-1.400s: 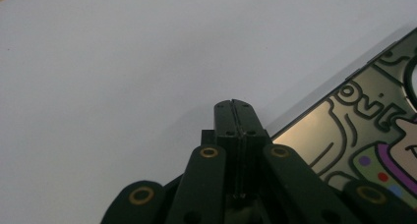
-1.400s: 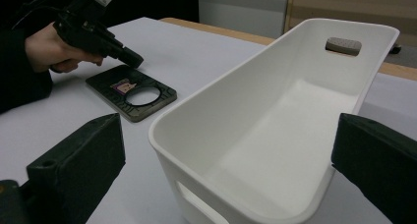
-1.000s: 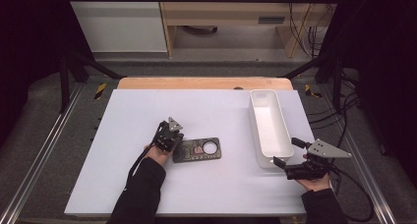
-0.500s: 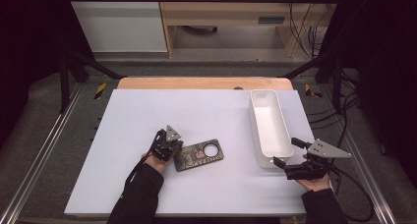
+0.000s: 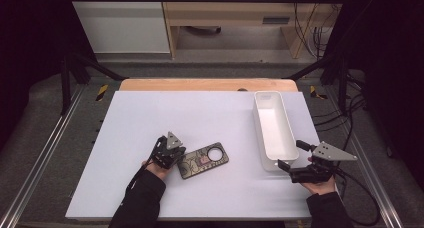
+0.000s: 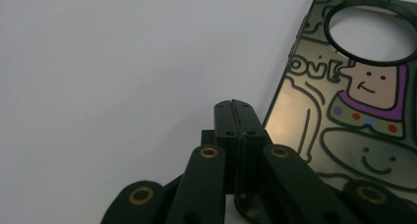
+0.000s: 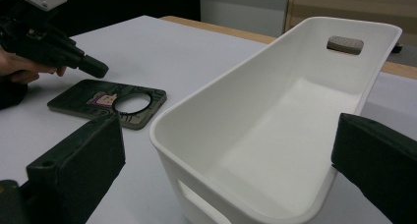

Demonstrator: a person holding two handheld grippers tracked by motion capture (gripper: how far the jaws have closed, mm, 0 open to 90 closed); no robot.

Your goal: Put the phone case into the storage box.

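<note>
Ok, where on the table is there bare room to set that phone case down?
The white table is bare left of the white bin and behind the phone case. It is crowded near the bin's front end, where the right gripper straddles it.

A dark phone case [image 5: 202, 160] with a cartoon print and a round camera hole is lying flat on the white table [image 5: 150, 118]. It is sitting slightly askew before me.

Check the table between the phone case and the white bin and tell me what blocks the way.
Nothing visible does. The phone case lies flat beside the shut left gripper, and only bare table separates it from the white bin. The open right gripper straddles the bin's near end.
</note>
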